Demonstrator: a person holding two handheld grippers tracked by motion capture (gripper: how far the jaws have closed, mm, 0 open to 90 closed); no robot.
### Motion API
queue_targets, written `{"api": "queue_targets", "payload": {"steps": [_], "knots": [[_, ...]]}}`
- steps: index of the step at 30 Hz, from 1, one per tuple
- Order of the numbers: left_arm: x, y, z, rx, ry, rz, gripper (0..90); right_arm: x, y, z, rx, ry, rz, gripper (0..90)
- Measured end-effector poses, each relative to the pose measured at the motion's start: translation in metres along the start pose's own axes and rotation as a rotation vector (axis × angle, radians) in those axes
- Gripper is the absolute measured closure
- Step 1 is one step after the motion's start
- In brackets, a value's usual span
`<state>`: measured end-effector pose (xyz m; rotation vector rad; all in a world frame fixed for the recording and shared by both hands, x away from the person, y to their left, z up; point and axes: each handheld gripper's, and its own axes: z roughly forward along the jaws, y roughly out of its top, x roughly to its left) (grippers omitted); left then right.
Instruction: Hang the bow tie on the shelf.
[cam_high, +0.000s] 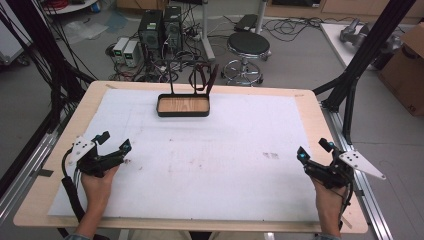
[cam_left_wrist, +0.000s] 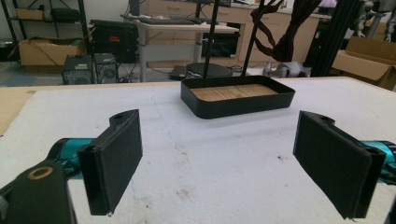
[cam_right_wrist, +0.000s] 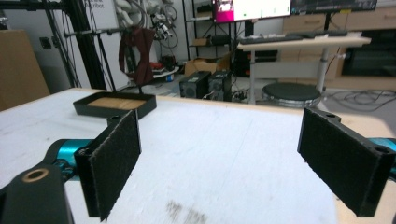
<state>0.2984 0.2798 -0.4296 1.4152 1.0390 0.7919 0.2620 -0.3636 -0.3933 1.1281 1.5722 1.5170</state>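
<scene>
A black tray (cam_high: 183, 114) with a wooden floor stands at the far middle of the table; thin black posts rise behind it and a dark red strap (cam_high: 200, 77) hangs from them. The tray (cam_left_wrist: 237, 105) also lies ahead in the left gripper view, with the strap (cam_left_wrist: 285, 28) above it. My left gripper (cam_high: 115, 141) rests low at the near left, open, nothing between its pads (cam_left_wrist: 114, 161). At the near right my right gripper (cam_high: 315, 150) is open too, its pads (cam_right_wrist: 112, 161) empty. The tray (cam_right_wrist: 116, 109) and strap (cam_right_wrist: 137, 51) sit far left in the right gripper view.
A white sheet (cam_high: 200, 155) covers the wooden table (cam_high: 320, 120). Black frame posts (cam_high: 365, 50) rise at both sides. Behind the table are a round stool (cam_high: 247, 47), computer towers (cam_high: 160, 30), cables and a cardboard box (cam_high: 405, 70).
</scene>
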Motion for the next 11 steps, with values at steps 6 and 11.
{"api": "queue_targets", "payload": {"steps": [6, 11], "knots": [[0.000, 0.000, 0.000, 0.003, -0.001, 0.004, 15.9, 0.009, -0.024, 0.008, 0.050, 0.024, 0.007, 12.3], [0.001, 0.000, 0.000, 0.006, 0.006, 0.006, 15.9, 0.016, -0.028, 0.011, 0.061, 0.041, -0.008, 12.3]]}}
